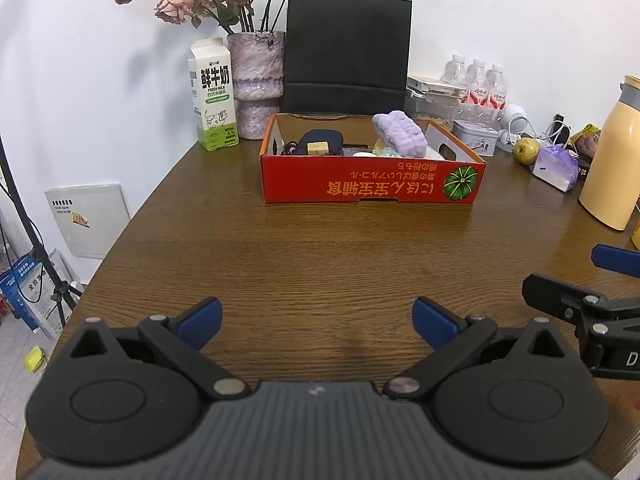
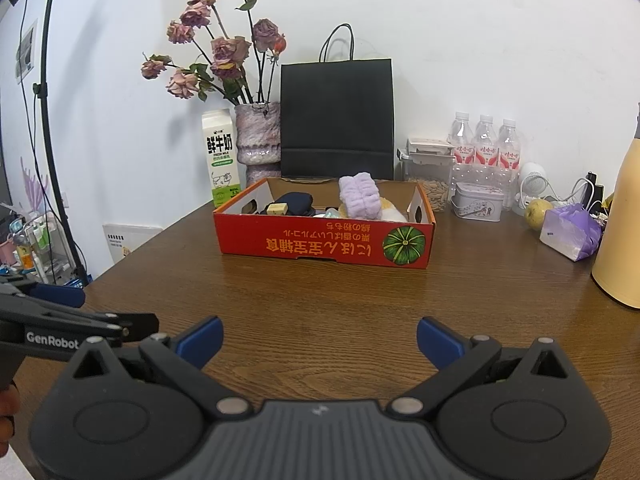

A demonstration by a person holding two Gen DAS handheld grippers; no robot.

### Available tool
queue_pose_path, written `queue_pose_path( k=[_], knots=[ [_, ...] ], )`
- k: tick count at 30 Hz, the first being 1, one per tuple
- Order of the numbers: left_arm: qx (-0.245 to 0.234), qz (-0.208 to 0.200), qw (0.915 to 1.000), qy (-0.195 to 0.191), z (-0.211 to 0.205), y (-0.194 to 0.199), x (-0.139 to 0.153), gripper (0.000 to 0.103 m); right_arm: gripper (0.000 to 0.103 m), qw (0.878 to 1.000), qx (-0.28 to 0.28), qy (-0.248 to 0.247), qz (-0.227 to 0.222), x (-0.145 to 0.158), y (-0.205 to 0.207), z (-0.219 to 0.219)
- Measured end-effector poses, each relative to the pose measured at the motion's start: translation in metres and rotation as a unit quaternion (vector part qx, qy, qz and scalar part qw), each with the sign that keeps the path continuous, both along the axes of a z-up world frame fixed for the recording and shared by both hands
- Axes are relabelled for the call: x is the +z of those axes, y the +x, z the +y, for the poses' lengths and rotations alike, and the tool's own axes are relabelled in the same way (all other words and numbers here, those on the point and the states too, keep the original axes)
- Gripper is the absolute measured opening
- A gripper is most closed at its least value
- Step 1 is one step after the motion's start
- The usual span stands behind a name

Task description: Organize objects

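A red cardboard box (image 1: pixel 372 184) (image 2: pixel 320 240) with a green pumpkin print stands in the middle of the brown table. Inside it lie a lilac towel roll (image 1: pixel 400 132) (image 2: pixel 360 196), a dark pouch (image 1: pixel 324 140) (image 2: pixel 294 202), a small tan block (image 1: pixel 318 148) (image 2: pixel 278 209) and other small items. My left gripper (image 1: pixel 318 322) hangs open over bare table near the front edge, well short of the box. My right gripper (image 2: pixel 320 342) is open too, beside the left one, with nothing between its fingers.
Behind the box stand a milk carton (image 1: pixel 214 96), a vase of dried roses (image 1: pixel 256 76) and a black paper bag (image 1: pixel 346 52). To the right are water bottles (image 2: pixel 486 148), a seed jar (image 2: pixel 430 176), a tin (image 2: pixel 478 200), a pear (image 2: pixel 538 208), a purple packet (image 2: pixel 570 232) and a yellow flask (image 1: pixel 614 152).
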State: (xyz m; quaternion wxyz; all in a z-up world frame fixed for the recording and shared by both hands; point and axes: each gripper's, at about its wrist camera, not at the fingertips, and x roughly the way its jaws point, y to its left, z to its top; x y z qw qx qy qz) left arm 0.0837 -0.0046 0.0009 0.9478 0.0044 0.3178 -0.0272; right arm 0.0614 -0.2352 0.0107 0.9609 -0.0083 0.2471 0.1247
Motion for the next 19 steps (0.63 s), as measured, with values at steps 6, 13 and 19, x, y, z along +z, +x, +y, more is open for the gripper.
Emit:
queue_pose_path(
  k=[6, 13, 19],
  knots=[
    [-0.002, -0.002, 1.0, 0.002, -0.0011, -0.0014, 0.0002, 0.103, 0.103, 1.0, 0.0, 0.0, 0.0, 0.0, -0.0001, -0.0001],
    [-0.007, -0.002, 1.0, 0.001, -0.0021, -0.0022, 0.0016, 0.103, 0.103, 1.0, 0.0, 0.0, 0.0, -0.0001, 0.0001, -0.0003],
    [-0.016, -0.003, 0.9998, -0.007, -0.003, -0.0034, 0.0032, 0.103, 0.103, 1.0, 0.0, 0.0, 0.0, -0.0001, -0.0002, -0.0009]
  ],
)
